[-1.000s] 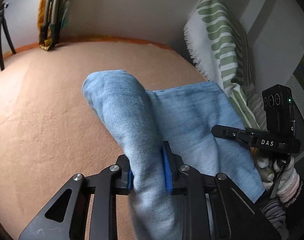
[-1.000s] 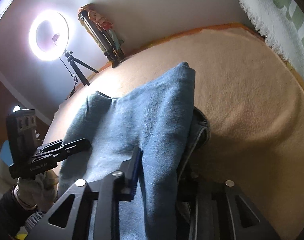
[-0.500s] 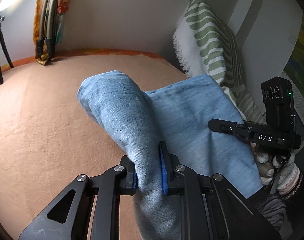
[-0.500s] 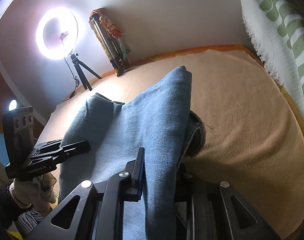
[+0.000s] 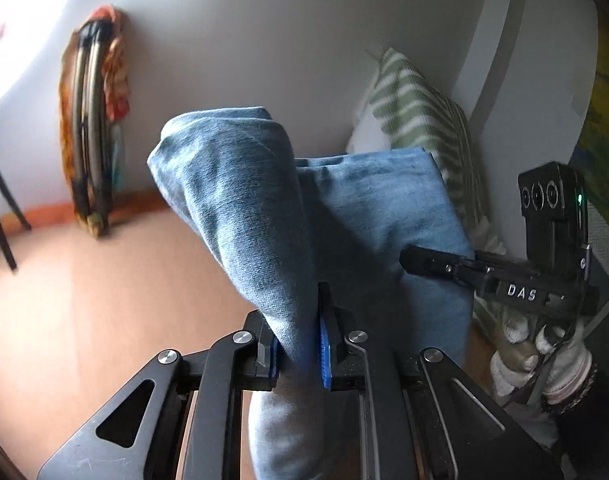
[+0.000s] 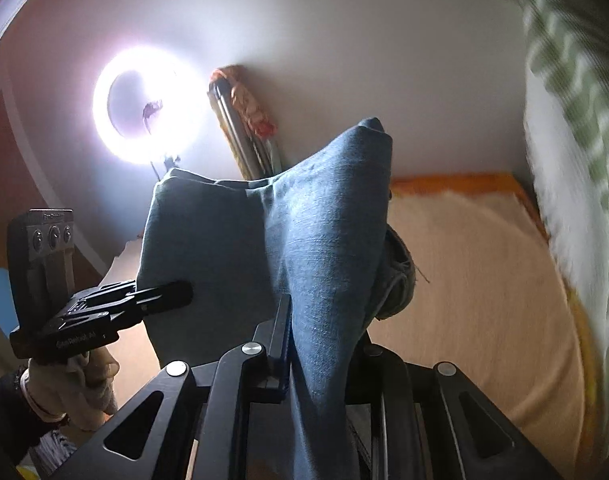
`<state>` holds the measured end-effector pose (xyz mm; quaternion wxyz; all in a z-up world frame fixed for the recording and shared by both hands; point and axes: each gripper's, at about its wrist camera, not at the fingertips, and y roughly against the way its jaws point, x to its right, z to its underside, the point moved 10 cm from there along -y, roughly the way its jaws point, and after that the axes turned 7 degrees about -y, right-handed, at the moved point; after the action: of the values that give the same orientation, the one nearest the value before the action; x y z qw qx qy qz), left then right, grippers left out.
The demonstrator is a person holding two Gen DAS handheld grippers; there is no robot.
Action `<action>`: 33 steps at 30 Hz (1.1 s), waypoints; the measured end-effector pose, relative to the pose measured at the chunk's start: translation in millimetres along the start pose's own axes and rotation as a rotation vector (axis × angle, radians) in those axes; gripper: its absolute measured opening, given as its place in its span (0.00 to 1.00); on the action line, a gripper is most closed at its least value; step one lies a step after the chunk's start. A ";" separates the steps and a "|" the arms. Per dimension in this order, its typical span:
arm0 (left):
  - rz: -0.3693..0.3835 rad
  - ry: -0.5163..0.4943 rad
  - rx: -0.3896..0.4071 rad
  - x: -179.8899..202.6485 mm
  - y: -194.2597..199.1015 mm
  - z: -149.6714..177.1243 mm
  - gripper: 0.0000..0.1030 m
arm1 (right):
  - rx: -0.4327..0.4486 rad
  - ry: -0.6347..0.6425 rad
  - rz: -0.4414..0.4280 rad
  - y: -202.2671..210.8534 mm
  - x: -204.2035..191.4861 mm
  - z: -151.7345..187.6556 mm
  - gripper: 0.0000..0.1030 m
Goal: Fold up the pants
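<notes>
Both tongs are clenched on the pants (image 5: 240, 200), the left tongs (image 5: 298, 350) and the right tongs (image 6: 322, 344) each pinching a bunched fold of denim after their jaws closed a little tighter, and the cloth hangs lifted above the peach bed (image 6: 484, 272). To fold well, I judge both ends should rise level and taut, then swing over so the edges meet squarely before release. The lower hem falls below both views, and the green-striped pillow (image 5: 420, 120) is blurred.
</notes>
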<state>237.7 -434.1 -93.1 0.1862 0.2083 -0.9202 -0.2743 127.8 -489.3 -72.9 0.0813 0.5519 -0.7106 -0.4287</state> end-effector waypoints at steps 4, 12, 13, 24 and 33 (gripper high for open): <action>-0.030 0.008 0.016 -29.0 -22.7 -35.0 0.13 | 0.014 0.008 0.009 -21.6 1.2 -45.2 0.15; -0.099 0.057 -0.012 -93.3 -93.8 -65.0 0.12 | 0.013 0.044 0.086 -108.1 25.6 -112.5 0.15; -0.100 0.074 -0.018 -101.3 -101.7 -65.5 0.12 | 0.009 0.047 0.096 -121.9 30.9 -117.3 0.15; -0.227 0.079 -0.112 -156.9 -149.6 -40.8 0.19 | -0.046 0.043 0.266 -224.2 86.6 -124.4 0.36; -0.272 0.075 -0.096 -161.0 -114.3 -31.7 0.47 | 0.020 0.042 0.352 -194.5 91.6 -127.2 0.64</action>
<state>420.2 -456.7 -171.8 0.1913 0.3320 -0.8616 -0.3328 307.1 -638.2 -162.9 0.1644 0.4285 -0.7987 -0.3892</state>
